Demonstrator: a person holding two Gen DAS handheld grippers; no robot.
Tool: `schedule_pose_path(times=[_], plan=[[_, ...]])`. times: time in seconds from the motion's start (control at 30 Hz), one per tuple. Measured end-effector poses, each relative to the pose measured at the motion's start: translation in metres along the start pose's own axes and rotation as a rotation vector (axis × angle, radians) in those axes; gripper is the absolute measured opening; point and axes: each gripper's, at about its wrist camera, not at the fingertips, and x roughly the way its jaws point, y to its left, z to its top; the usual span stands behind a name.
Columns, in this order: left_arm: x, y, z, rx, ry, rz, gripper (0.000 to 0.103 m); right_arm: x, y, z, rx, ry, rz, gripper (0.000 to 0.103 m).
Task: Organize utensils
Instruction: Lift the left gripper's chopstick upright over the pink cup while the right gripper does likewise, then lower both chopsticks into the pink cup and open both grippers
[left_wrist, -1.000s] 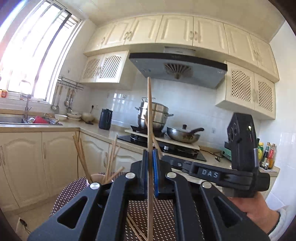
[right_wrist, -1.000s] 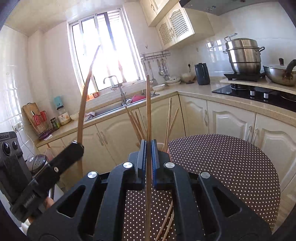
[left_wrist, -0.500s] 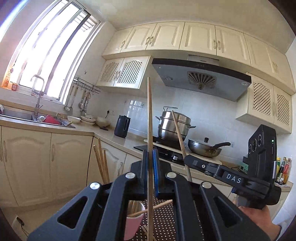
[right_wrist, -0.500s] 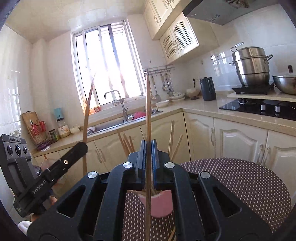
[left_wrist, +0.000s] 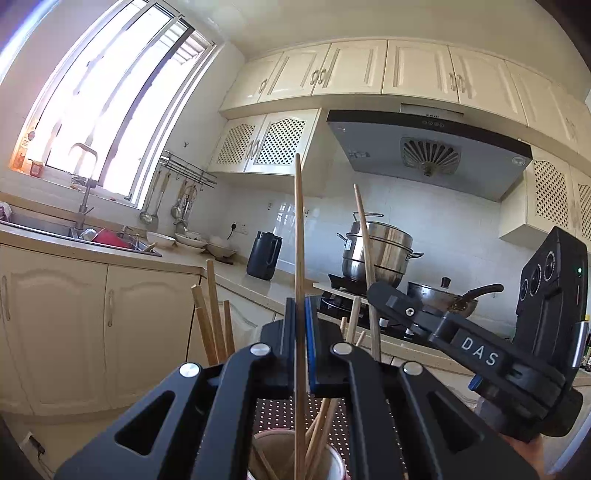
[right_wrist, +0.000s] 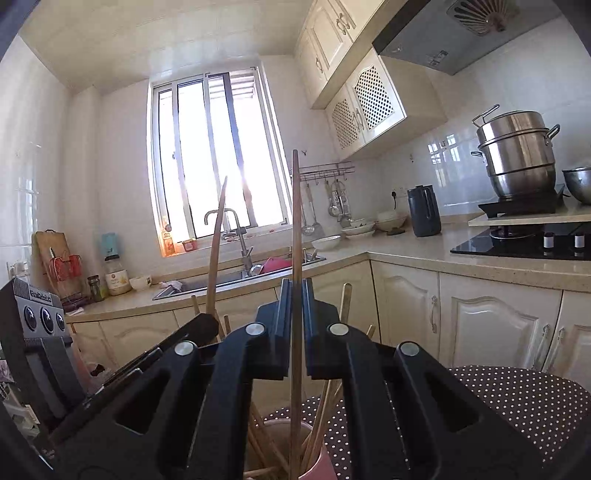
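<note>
Both grippers (left_wrist: 300, 321) (right_wrist: 295, 295) upright over cup (left_wrist: 334, 459)

The big window with metal bars (right_wrist: 218, 158) let in very bright sun. Under the window sat the steel sink with a curved tap (right_wrist: 236, 273). Cream cupboard doors (right_wrist: 491, 325) ran below the pale stone counter (right_wrist: 406, 254), to the right of the window. A dark blue jug (right_wrist: 424, 210) stood on that counter, further right of the window. Past it, a tall shiny steel pot (right_wrist: 517, 155) sat on the black stove top (right_wrist: 524, 245). A grey hood (left_wrist: 428, 155) hung above the pot. White tiles (right_wrist: 450, 122) covered the wall. A round brown cloth with white dots (right_wrist: 517, 398) lay far below the window.
</note>
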Motion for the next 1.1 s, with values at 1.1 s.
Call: schedule_pose_path(times=[1.1], plan=[[-0.023, -0.008, -0.045, 0.077, 0.160, 0.027, 0.006, -0.024, 0.008, -0.056, -0.057, 0.236, 0.035, 0.006]])
